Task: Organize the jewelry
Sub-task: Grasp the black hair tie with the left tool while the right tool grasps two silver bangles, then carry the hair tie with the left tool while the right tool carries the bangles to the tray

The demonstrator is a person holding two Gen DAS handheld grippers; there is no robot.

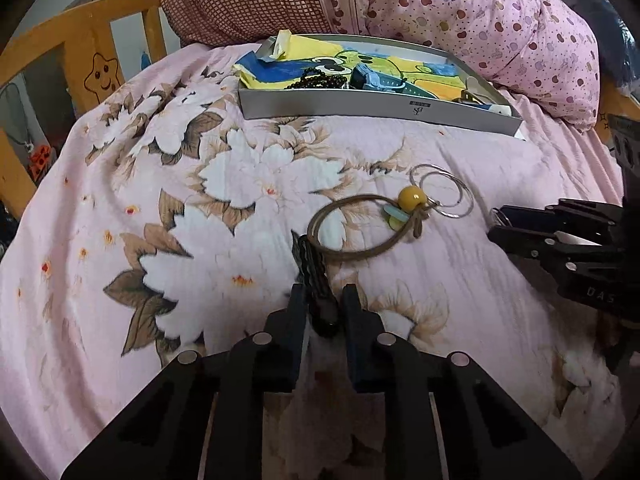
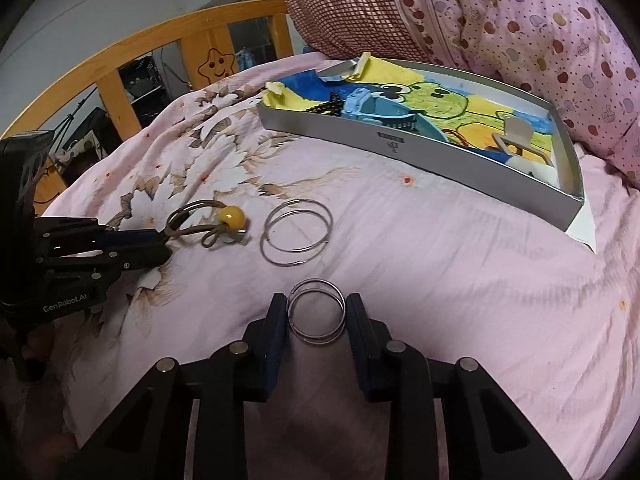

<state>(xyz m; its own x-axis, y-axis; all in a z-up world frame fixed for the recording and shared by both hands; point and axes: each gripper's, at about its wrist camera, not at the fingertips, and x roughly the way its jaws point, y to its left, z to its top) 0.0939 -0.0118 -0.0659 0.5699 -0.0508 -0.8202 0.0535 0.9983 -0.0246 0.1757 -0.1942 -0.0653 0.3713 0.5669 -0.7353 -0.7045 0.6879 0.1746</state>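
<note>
While beads and a blue watch (image 2: pixel 384 114) already lie in the tray (image 2: pixel 400 148) ahead, the left claw (image 1: pixel 323 304) apparently pinches a dark clip (image 1: pixel 316 280), the right claw (image 2: pixel 317 312) pinches paired rings (image 2: pixel 317 311); cord bracelet (image 1: pixel 352 232) and hoops (image 2: pixel 296 232) remain.

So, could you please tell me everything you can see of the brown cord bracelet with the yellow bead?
The brown cord bracelet is a doubled loop of thin tan cord, knotted at one end beside a round glossy yellow bead and small pale charms. It lies flat on the pink floral bedspread, next to the thin silver hoops. The left gripper meets its near end, where a dark ribbed piece sits between the fingers.
</note>
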